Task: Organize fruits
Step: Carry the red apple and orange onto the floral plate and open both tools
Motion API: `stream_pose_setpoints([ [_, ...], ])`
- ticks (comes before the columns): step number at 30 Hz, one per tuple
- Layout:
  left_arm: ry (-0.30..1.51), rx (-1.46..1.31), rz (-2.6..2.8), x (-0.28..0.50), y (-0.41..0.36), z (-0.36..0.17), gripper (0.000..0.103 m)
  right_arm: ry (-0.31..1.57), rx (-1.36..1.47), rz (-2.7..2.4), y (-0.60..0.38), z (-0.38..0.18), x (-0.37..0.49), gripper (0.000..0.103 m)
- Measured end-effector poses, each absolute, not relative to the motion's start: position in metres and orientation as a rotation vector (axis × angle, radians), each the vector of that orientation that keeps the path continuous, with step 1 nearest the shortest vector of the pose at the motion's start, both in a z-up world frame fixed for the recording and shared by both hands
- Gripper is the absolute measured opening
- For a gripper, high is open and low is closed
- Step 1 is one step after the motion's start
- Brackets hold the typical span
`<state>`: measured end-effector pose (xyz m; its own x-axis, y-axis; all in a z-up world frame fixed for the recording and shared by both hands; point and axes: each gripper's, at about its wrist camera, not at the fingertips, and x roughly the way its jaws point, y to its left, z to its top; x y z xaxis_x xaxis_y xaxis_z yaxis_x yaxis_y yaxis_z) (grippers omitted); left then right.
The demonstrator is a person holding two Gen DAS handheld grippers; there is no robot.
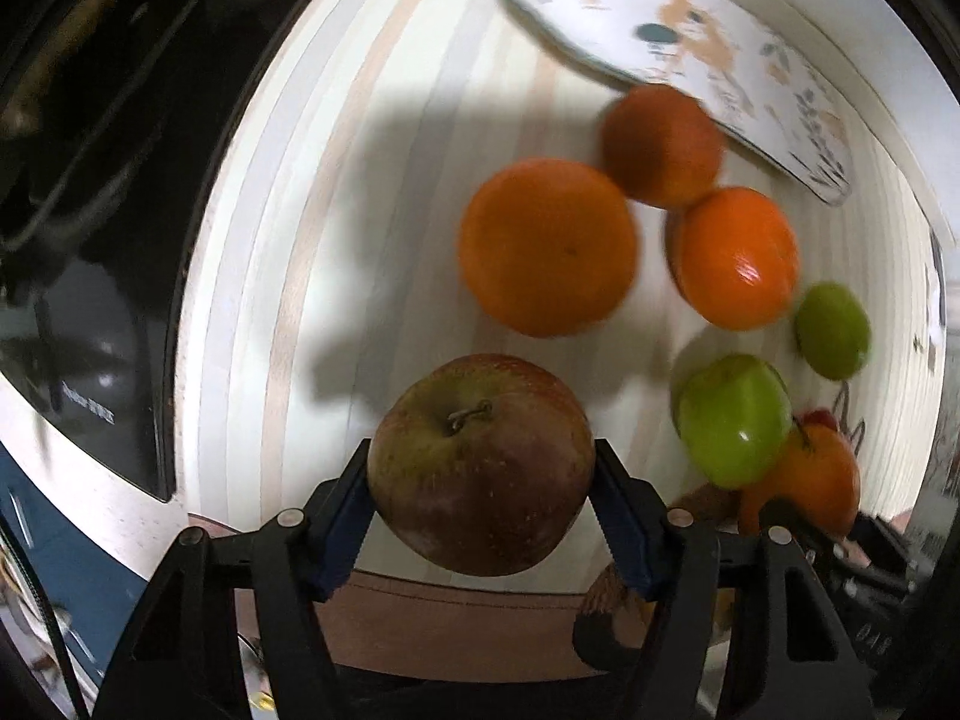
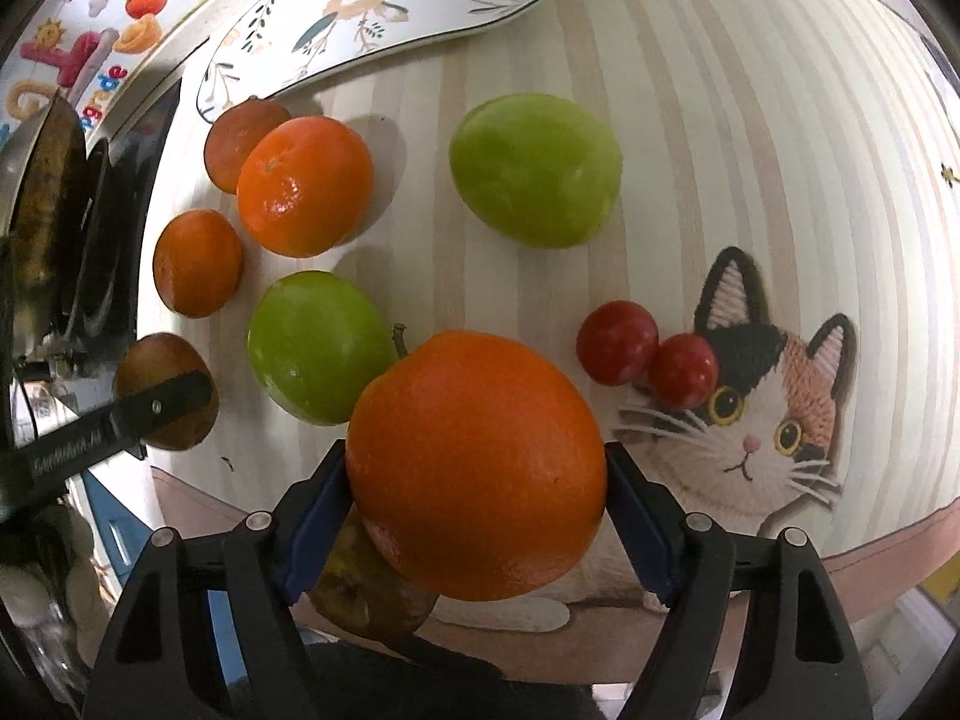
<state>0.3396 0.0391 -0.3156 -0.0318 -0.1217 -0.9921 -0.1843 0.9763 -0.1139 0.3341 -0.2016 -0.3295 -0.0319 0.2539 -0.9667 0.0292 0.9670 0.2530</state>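
My left gripper (image 1: 480,480) is shut on a red-green apple (image 1: 480,462), held above the striped mat (image 1: 360,240). My right gripper (image 2: 477,480) is shut on a large orange (image 2: 474,468); it also shows in the left wrist view (image 1: 804,480). On the mat lie three oranges (image 2: 303,186) (image 2: 197,262) (image 2: 240,138), two green apples (image 2: 534,168) (image 2: 315,345) and two small red fruits (image 2: 617,341) (image 2: 683,369). The apple in the left gripper shows at the left of the right wrist view (image 2: 165,390). Another brownish fruit (image 2: 372,594) lies under the large orange.
A floral plate (image 2: 390,12) lies at the mat's far edge. A black appliance (image 1: 90,240) stands to the left of the mat. A cat picture (image 2: 756,396) is printed on the mat at the right. The mat's pink front border (image 1: 450,618) is close below the grippers.
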Motion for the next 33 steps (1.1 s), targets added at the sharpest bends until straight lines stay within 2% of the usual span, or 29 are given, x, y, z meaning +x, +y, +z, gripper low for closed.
stream_pose_setpoints([
  [8,1.523,-0.247,-0.072,0.350,0.028,-0.250,0.065,1.543,0.350,0.188,-0.230,-0.293,0.339,0.082],
  [15,1.446,-0.268,-0.140,0.403,0.010,-0.199,0.066,1.423,0.445,0.255,-0.241,-0.236,0.396,0.082],
  [20,1.457,-0.257,-0.108,0.476,0.018,-0.209,0.066,1.363,0.412,0.249,-0.225,-0.229,0.464,0.082],
  [27,1.540,-0.219,-0.078,0.558,0.007,-0.256,0.066,1.387,0.351,0.201,-0.206,-0.262,0.559,0.082],
  [33,1.596,-0.200,-0.059,0.599,0.005,-0.288,0.066,1.419,0.345,0.164,-0.204,-0.292,0.597,0.082],
])
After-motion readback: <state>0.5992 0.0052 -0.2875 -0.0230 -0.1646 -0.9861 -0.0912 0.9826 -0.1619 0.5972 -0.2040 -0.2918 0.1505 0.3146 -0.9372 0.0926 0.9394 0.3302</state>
